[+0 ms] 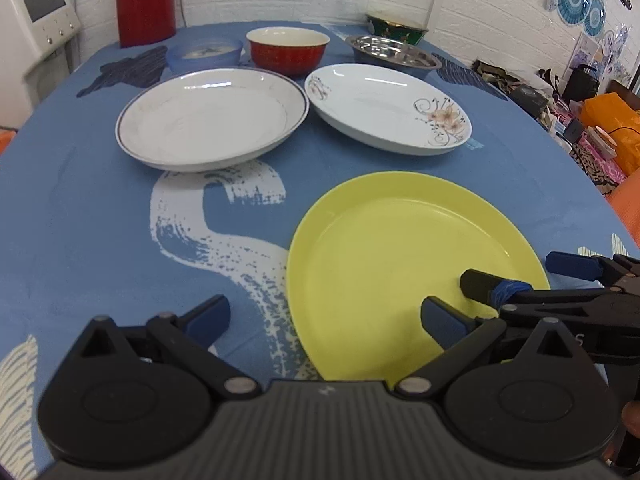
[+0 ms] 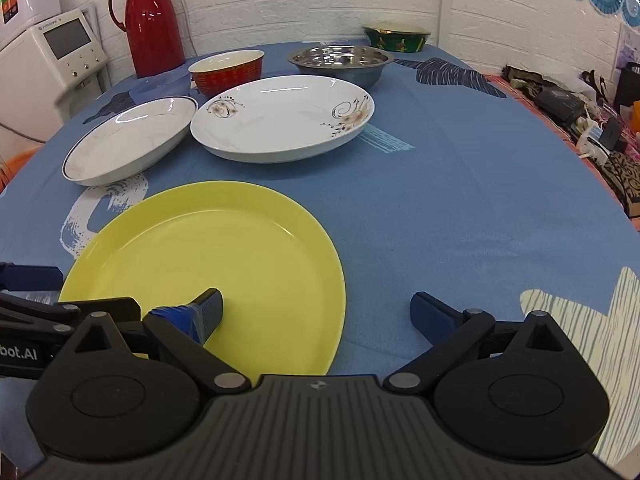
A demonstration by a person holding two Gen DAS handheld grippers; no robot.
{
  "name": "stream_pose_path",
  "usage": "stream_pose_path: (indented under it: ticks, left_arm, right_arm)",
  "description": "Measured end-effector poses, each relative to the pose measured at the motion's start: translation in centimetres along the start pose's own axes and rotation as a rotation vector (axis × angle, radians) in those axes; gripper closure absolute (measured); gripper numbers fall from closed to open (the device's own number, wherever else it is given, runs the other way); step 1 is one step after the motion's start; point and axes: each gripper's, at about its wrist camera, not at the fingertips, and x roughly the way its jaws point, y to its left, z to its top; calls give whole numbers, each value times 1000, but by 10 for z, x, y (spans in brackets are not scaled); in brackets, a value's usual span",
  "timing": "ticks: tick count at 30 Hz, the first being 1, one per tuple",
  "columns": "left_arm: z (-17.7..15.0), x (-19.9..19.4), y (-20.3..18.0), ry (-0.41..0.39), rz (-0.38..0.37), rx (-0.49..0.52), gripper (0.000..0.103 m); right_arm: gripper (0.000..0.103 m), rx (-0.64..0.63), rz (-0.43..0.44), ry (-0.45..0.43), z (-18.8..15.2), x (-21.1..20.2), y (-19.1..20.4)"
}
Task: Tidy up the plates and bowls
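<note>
**Two spread grippers over a yellow plate**

A blue-clothed counter (image 2: 440,184) holds a yellow plate (image 2: 208,256) nearest. Farther off sit two white plates: rimmed (image 2: 128,140) left, floral (image 2: 280,116) right. Bowls stand beyond. Left gripper (image 1: 332,320) and right gripper (image 2: 316,312) are both spread, holding nothing.

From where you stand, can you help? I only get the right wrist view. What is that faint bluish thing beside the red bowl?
Observer: A pale blue bowl, standing upright next to the red bowl.
Operator: And the other gripper? I only see a bit of it.
Observer: The left gripper is open and holds nothing. One finger is over the yellow plate, the other over the tablecloth.
</note>
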Motion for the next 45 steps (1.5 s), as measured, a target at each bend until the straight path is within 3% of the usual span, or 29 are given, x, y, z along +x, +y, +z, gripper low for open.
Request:
stream_pose_path:
  ticks: [2, 6, 11, 13, 15, 18, 24, 31, 36, 39, 45]
  left_arm:
    - [0, 1, 0, -6, 7, 14, 3]
    - [0, 0, -3, -20, 34, 62, 16]
    - [-1, -3, -4, -40, 18, 85, 34]
    - [-4, -5, -7, -56, 16, 104, 47]
    - [-7, -7, -11, -71, 2, 117, 55]
    - [-7, -9, -8, -74, 6, 81, 64]
    - [-10, -35, 23, -89, 39, -10, 64]
    - [-20, -62, 82, -98, 201, -94, 64]
    - [-29, -56, 104, -73, 226, -123, 64]
    - [-28, -51, 105, -84, 219, -120, 63]
    - [-24, -50, 116, -86, 248, -136, 63]
  right_arm:
    - [13, -9, 9, -17, -2, -1, -1]
    - [13, -38, 25, -74, -9, -3, -3]
    - [18, -55, 33, -72, -7, -2, 2]
    - [24, -84, 68, -93, -11, -5, 5]
    - [47, -95, 99, -106, -11, -9, 10]
    - [53, -71, 76, -97, -10, -12, 13]
    - [53, -93, 143, -147, -1, -31, 45]
    - [53, -188, 280, -126, 0, -14, 110]
    - [50, -220, 293, -77, -6, 1, 127]
    - [50, -243, 262, -90, -5, 0, 132]
    - [49, -261, 286, -91, -7, 1, 144]
